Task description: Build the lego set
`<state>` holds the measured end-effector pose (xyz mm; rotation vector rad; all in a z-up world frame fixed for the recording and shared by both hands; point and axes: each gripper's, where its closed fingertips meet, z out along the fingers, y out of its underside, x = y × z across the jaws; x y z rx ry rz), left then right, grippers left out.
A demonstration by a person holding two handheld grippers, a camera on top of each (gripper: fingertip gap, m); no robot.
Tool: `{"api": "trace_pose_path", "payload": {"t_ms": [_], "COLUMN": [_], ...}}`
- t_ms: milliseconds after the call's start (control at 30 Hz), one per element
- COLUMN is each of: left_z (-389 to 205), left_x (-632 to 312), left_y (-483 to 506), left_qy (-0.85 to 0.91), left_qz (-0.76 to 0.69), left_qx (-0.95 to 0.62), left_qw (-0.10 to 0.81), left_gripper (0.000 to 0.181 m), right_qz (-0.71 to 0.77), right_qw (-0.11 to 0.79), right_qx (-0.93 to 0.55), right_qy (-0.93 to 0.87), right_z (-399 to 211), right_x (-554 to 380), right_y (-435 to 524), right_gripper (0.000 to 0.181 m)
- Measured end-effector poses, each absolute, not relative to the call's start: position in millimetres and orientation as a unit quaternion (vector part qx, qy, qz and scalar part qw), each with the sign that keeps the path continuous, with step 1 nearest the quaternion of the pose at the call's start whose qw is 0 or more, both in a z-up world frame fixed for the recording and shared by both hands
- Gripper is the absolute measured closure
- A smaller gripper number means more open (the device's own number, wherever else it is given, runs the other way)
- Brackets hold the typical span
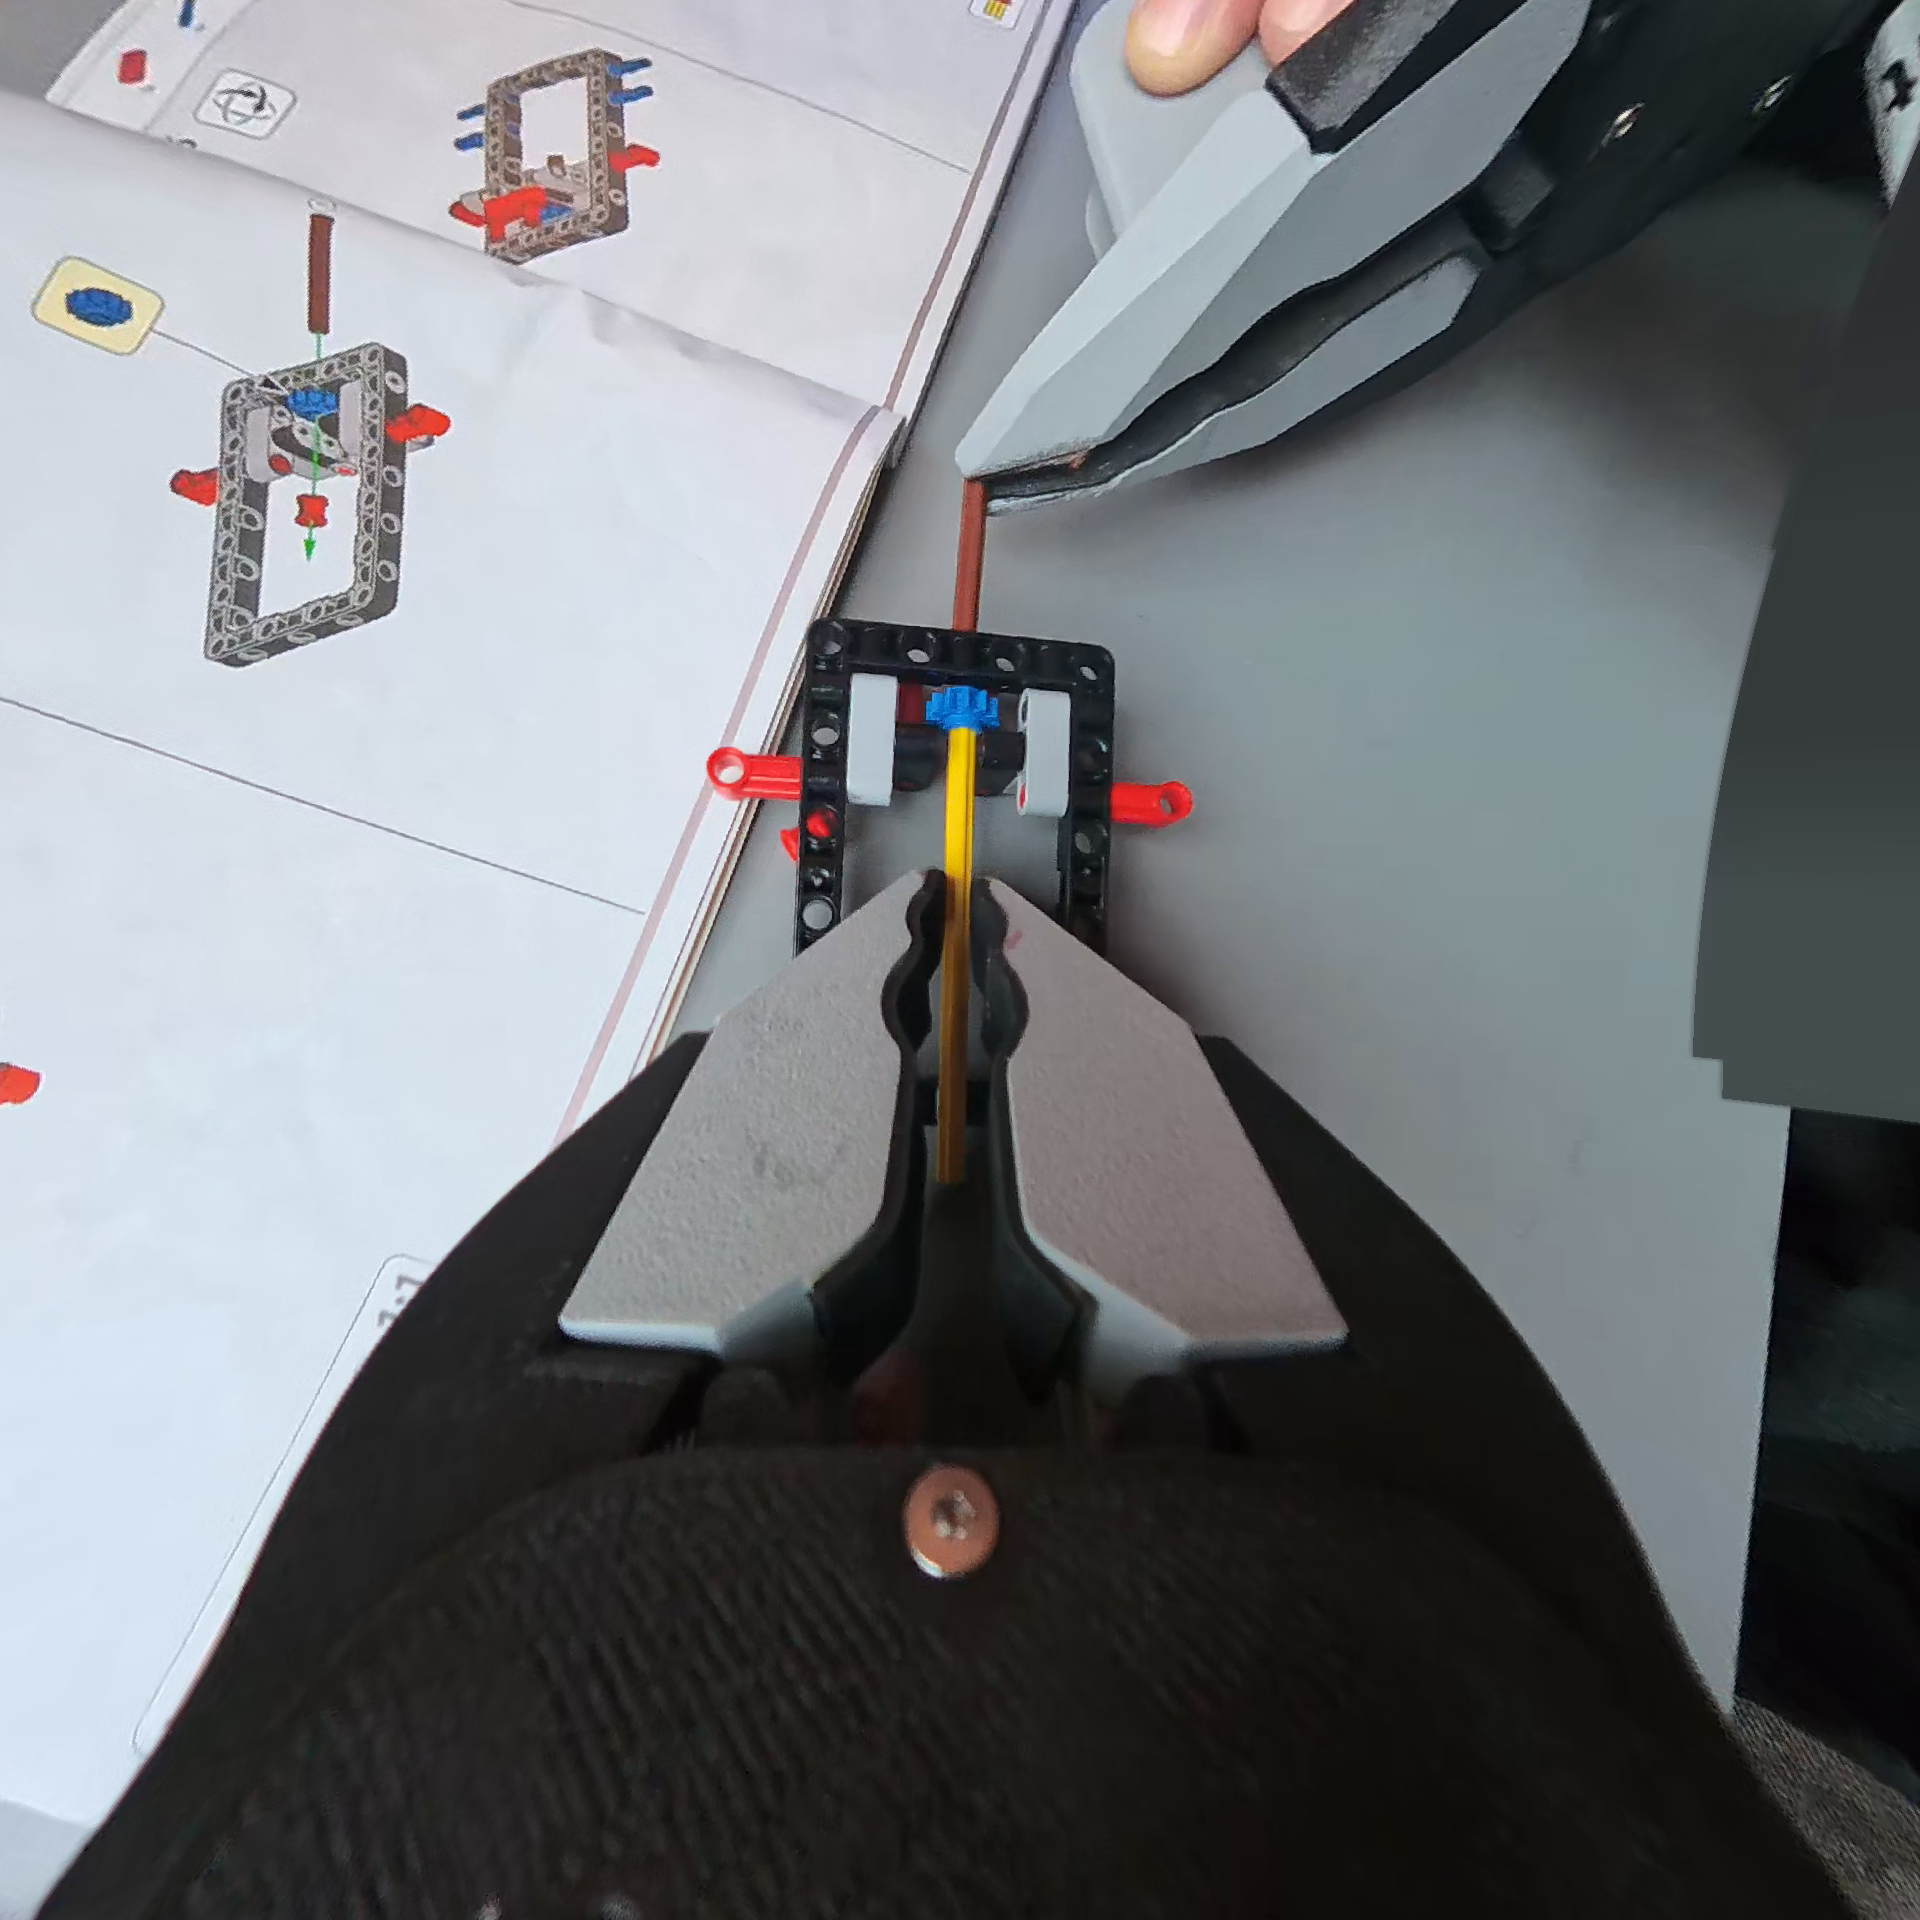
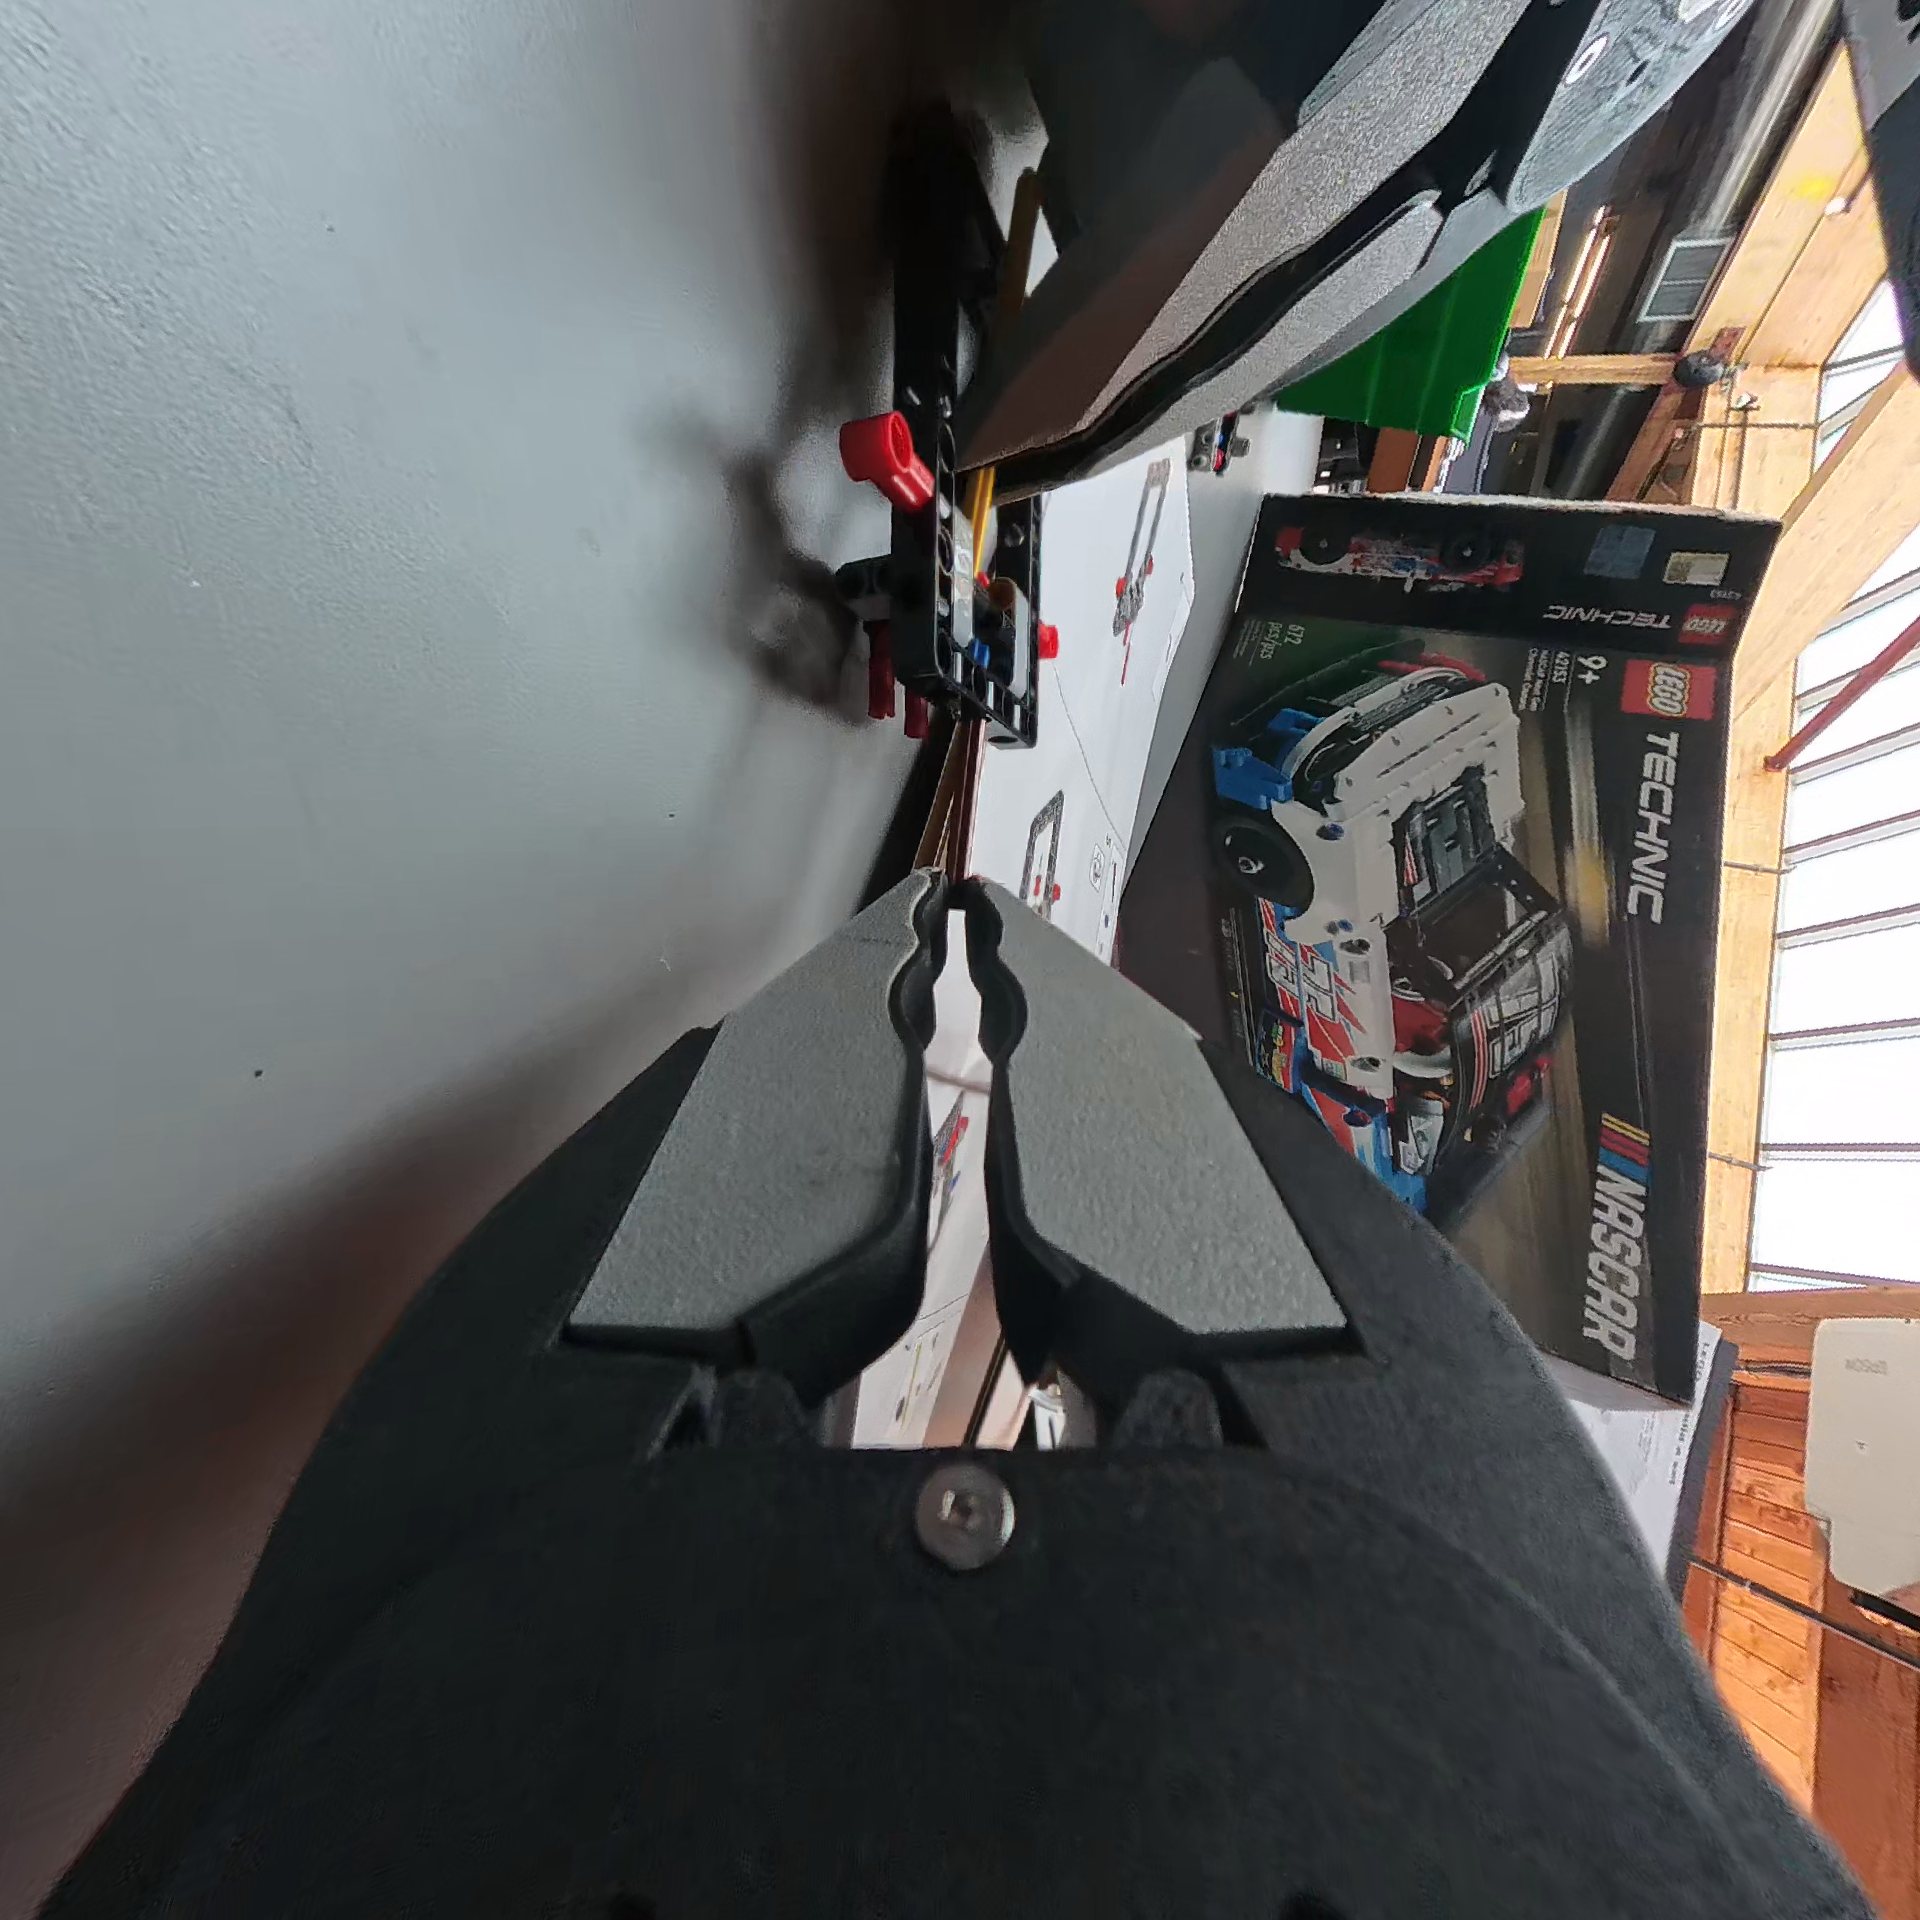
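A black rectangular frame (image 1: 1091,790) lies on the grey table (image 1: 1403,779), with grey beams, red pins (image 1: 743,774) and a blue gear (image 1: 961,707) inside its far end. My left gripper (image 1: 961,883) is shut on a yellow axle (image 1: 961,800) whose tip meets the blue gear. My right gripper (image 1: 997,483) is shut on a brown axle (image 1: 969,561) that enters the frame's far side. In the right wrist view, my right gripper (image 2: 956,894) holds the brown axle (image 2: 961,810) leading to the frame (image 2: 925,582). The left gripper (image 2: 1195,343) is beyond it with the yellow axle (image 2: 982,499).
An open instruction booklet (image 1: 468,727) lies left of the frame, its edge close to the left red pin. The set's box (image 2: 1455,914) stands behind the booklet, with a green bin (image 2: 1423,364) farther back. A person's fingers (image 1: 1184,42) rest on the right gripper. My right fingertips sit around 8 cm from my left ones.
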<state>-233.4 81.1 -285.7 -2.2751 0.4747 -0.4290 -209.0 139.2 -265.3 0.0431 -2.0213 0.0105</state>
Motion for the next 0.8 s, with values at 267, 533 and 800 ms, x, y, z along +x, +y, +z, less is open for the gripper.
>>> {"api": "trace_pose_path", "payload": {"t_ms": [267, 533, 800], "left_z": [-283.0, -275.2, -277.4], "left_x": [-239.4, -237.9, -237.6], "left_y": [70.1, 59.0, 59.1], "left_qy": [0.13, 0.085, 0.079], "left_qz": [-0.156, -0.132, -0.15], "left_qx": [-0.896, -0.892, -0.894], "left_qw": [0.394, 0.425, 0.415], "left_gripper": [0.178, 0.178, 0.178], "right_qz": [-0.006, 0.008, 0.007], "right_qw": [0.541, 0.543, 0.549], "right_qx": [0.049, 0.043, 0.049], "right_qy": [-0.839, -0.838, -0.834], "right_z": [-266.9, -264.1, -260.8], "right_x": [-215.9, -218.3, -215.0], "right_y": [136.7, 132.6, 126.9], "right_gripper": [0.181, 0.181, 0.181]}}
